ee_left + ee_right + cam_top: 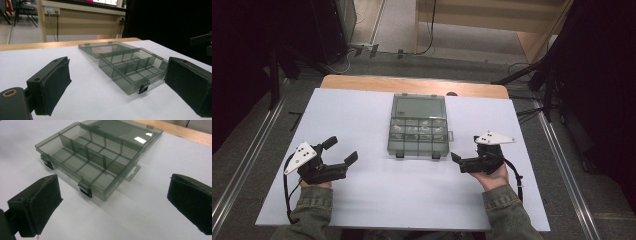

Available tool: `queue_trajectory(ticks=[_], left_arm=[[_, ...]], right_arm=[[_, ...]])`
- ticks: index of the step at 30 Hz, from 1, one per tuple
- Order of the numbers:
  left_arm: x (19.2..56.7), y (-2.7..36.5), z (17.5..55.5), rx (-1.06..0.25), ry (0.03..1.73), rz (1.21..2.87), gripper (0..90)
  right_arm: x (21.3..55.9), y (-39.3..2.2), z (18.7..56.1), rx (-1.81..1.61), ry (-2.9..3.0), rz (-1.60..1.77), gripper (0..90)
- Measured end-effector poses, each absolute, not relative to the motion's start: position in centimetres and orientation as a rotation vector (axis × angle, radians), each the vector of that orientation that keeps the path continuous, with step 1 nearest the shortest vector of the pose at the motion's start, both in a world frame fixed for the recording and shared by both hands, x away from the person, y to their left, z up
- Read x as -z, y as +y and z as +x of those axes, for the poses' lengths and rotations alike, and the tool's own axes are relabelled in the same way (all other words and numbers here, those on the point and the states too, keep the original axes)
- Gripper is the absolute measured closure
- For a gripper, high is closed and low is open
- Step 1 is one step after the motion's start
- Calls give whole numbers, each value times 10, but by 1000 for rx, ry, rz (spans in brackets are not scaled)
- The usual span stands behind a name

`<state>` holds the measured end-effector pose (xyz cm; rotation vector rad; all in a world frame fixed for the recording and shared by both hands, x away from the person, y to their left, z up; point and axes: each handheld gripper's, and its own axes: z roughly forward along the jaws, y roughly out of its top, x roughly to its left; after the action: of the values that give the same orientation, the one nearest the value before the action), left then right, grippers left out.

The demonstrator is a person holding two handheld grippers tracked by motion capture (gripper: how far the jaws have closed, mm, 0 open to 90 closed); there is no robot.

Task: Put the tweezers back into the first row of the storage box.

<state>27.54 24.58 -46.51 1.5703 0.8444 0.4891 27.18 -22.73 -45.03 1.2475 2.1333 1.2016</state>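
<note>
Your compartment box [418, 131] lies lid-open mid-table toward the far edge, long axis running far-to-near, latches facing you. Left gripper [341, 152] and right gripper [463, 150] flank it, jaws spread, empty; the right sits nearer.

2 forearms in olive sleeves entering from the bottom edge of the high view, well apart. Left hand [314, 181] wrapped around the left gripper [340, 151], its 2 jaws spread wide, aimed forward and to the right. Right hand [493, 176] gripping the right gripper [466, 151], jaws parted wide too, aimed forward and to the left.
</note>
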Motion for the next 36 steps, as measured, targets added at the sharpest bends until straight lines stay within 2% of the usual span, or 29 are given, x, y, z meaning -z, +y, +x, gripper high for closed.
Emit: queue_trajectory(ticks=[24,36], left_arm=[[465,243,276,-480,836,1576,57],[465,241,277,-476,834,1578,58]], right_arm=[[477,-281,222,-1402,1917,1248,0],[489,-294,204,-1495,1787,1223,0]])
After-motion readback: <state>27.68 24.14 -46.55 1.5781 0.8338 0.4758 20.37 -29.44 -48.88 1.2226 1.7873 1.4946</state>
